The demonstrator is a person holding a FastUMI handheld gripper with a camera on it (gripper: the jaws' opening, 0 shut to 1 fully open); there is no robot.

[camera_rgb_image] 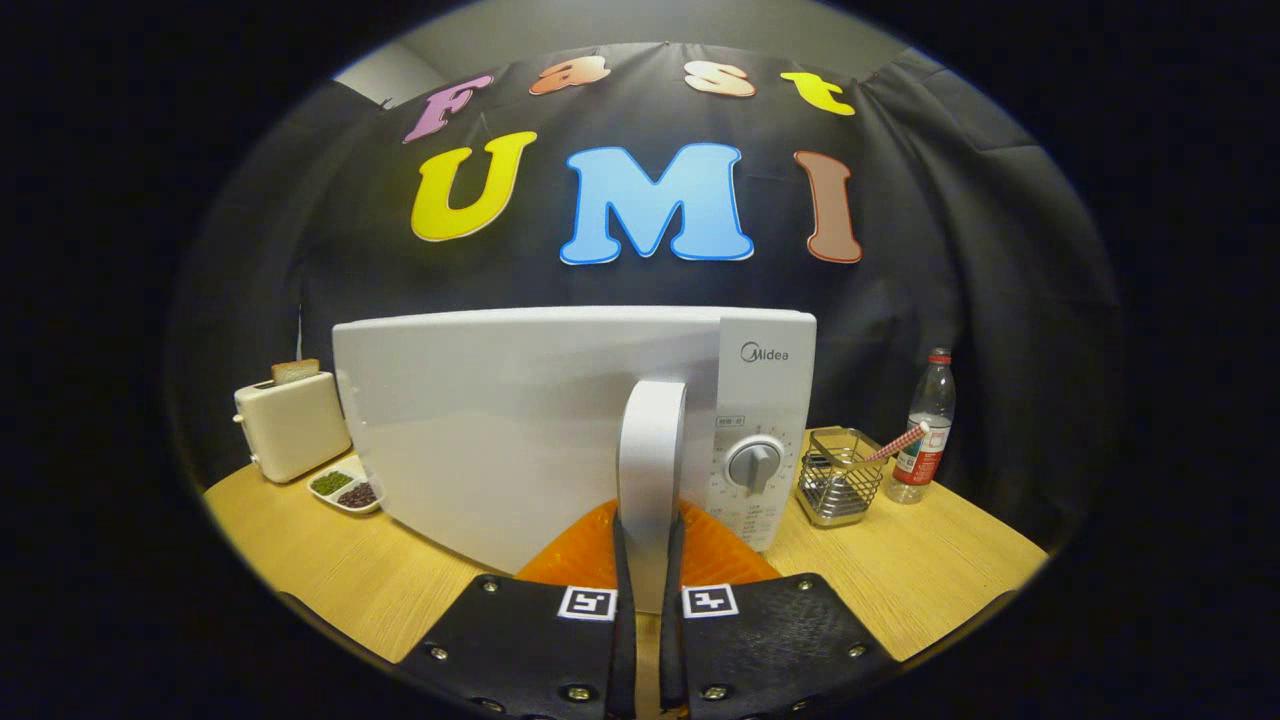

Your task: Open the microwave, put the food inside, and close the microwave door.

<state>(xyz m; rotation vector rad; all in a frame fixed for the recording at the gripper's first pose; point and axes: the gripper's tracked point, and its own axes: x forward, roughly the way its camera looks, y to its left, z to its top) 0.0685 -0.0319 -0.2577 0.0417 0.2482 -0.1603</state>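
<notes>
1. The microwave (520,430) stands on the wooden desk (330,570), in front of the black cloth wall, and serves as the landmark for all else.
2. Its door (480,440) appears swung slightly outward, hinged on the side toward the toaster, though how far it stands open is hard to tell.
3. The tongs (648,560) are clamped on the upright door handle (650,450), one finger on each side of its lower end, pressing against it.
4. An orange thing (590,555), seemingly the food on a plate, lies at the foot of the microwave, just behind the fingers and under the handle; what it is exactly cannot be told.
5. The control panel (765,420) with a round knob (755,465) sits on the microwave's front beside the handle.
6. On the hinge side of the microwave stands a cream toaster (290,425) with a slice of bread (295,371) sticking out of it.
7. Between the toaster and the microwave lies a small divided dish (345,490) with green and dark fillings.
8. On the knob side of the microwave stands a wire basket (840,475) with a checked straw (897,442) leaning out of it.
9. Just beyond the basket stands a clear bottle (925,425) with a red cap.
</notes>
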